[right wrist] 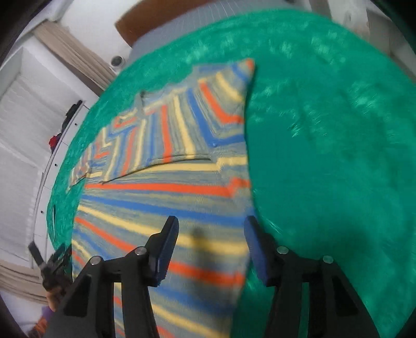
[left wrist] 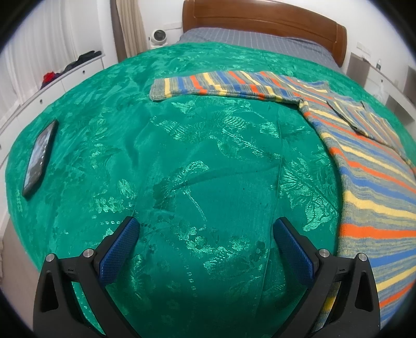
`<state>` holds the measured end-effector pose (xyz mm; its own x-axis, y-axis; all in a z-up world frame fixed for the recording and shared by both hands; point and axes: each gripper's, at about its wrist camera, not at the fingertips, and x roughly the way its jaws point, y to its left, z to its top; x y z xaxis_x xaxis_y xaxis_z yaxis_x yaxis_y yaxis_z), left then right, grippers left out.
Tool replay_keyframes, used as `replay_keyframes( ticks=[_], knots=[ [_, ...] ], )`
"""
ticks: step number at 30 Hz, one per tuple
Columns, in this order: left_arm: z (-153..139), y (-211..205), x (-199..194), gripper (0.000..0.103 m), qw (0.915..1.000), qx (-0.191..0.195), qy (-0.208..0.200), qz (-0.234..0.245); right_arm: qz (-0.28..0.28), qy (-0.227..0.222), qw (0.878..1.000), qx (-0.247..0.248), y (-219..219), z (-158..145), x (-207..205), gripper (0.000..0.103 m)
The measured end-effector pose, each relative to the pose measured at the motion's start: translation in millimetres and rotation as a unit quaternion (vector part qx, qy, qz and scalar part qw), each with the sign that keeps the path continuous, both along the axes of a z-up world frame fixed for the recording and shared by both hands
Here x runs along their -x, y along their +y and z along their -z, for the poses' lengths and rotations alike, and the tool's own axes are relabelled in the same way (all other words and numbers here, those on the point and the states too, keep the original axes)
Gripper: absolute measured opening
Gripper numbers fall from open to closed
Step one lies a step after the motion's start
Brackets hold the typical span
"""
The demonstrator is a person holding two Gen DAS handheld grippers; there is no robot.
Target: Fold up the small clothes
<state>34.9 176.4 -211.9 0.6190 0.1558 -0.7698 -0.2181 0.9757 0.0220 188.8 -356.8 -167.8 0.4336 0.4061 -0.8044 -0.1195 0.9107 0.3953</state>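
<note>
A striped knit sweater [left wrist: 364, 166] in blue, orange, yellow and grey lies flat on the green bedspread [left wrist: 182, 161]. One sleeve [left wrist: 221, 84] stretches out to the left; the other is folded over the body. My left gripper [left wrist: 205, 226] is open and empty above bare bedspread, left of the sweater. In the right wrist view the sweater [right wrist: 169, 187] fills the middle, with its right side folded in to a straight edge. My right gripper [right wrist: 212, 226] is open and empty above the sweater's lower part near that edge. The left gripper also shows at the far left [right wrist: 49, 262].
A black phone [left wrist: 39, 156] lies on the bedspread at the left. A wooden headboard [left wrist: 260, 23] and grey sheet are at the far end. White drawers [left wrist: 52, 85] with dark clothes on top run along the left wall. A small white fan [left wrist: 157, 36] stands by the curtain.
</note>
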Motion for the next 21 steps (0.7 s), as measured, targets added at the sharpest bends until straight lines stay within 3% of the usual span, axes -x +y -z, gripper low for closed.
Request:
replay_keyframes(
  ticks=[4, 7, 10, 13, 17, 21],
  knots=[
    [-7, 1, 0, 0.103, 0.9998, 0.017, 0.011, 0.007, 0.024, -0.053, 0.998, 0.014, -8, -21, 35, 0.066],
    [-30, 13, -7, 0.102, 0.9953, 0.089, 0.004, 0.038, 0.044, -0.060, 0.997, 0.009, -21, -17, 64, 0.066],
    [-62, 45, -29, 0.102, 0.9909, 0.127, -0.031, 0.032, 0.052, -0.060, 0.997, 0.025, -20, -8, 79, 0.066],
    [-80, 101, -79, 0.102, 0.9876, 0.152, -0.038, -0.011, 0.064, -0.059, 0.996, 0.026, -26, 1, 90, 0.066],
    [-64, 152, -140, 0.101, 0.9829, 0.169, -0.004, -0.074, 0.082, -0.051, 0.995, 0.011, -29, 12, 97, 0.066],
    [-35, 146, -193, 0.094, 0.9813, 0.178, 0.047, -0.057, 0.084, -0.046, 0.995, 0.012, -23, 18, 100, 0.066]
  ],
)
